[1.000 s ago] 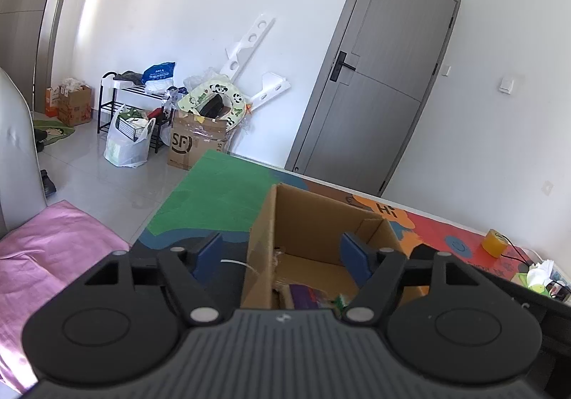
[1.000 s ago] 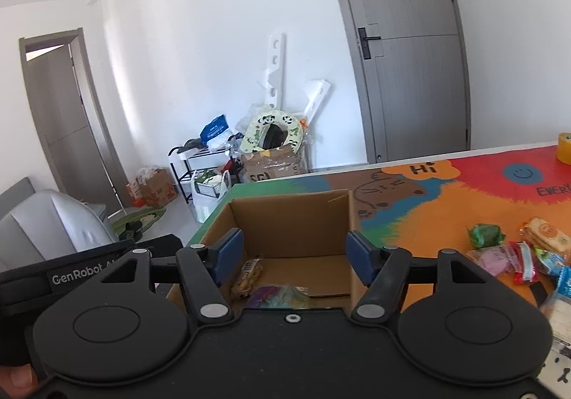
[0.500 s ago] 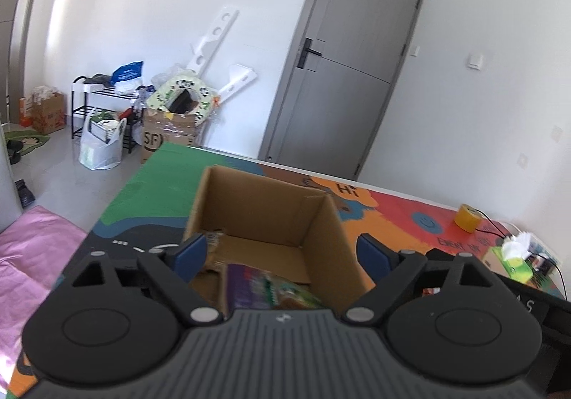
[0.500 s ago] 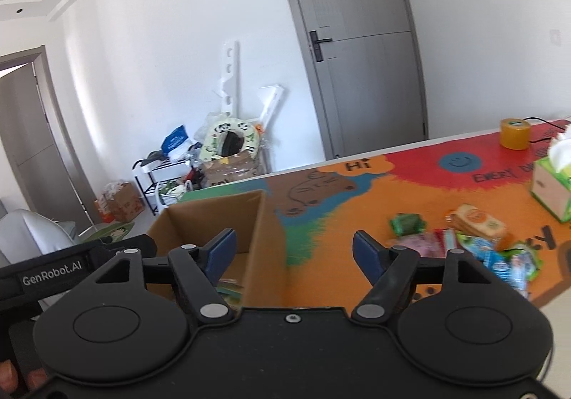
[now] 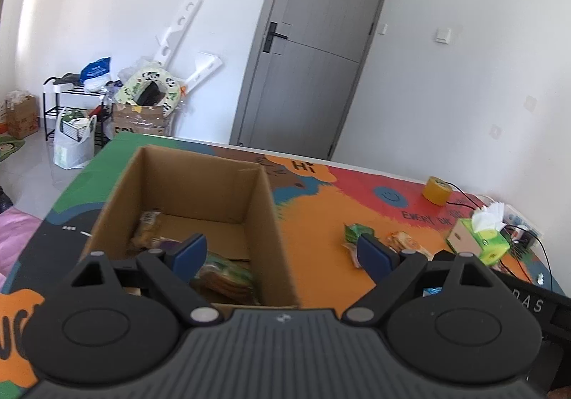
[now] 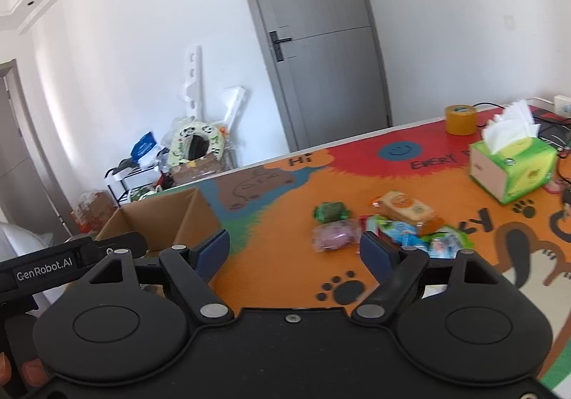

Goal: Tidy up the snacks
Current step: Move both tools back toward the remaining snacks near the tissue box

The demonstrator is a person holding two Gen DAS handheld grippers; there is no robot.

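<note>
My feeds are bright with daylight; the white wall (image 5: pixel 89 6) glows, nearly washed out at left. Fisheye bending curves the door (image 6: pixel 321 42) and darkens corners. Snacks (image 6: pixel 389 220) look slightly motion-blurred.

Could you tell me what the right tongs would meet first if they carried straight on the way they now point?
Probably the pink snack packet: it lies on the table mat just ahead of the open, empty right tongs, slightly right of centre. Depth is hard to judge, so they might touch the mat first.

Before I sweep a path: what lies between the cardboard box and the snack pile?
Only bare orange mat lies between the cardboard box and the snack pile, as the right wrist view shows.
</note>
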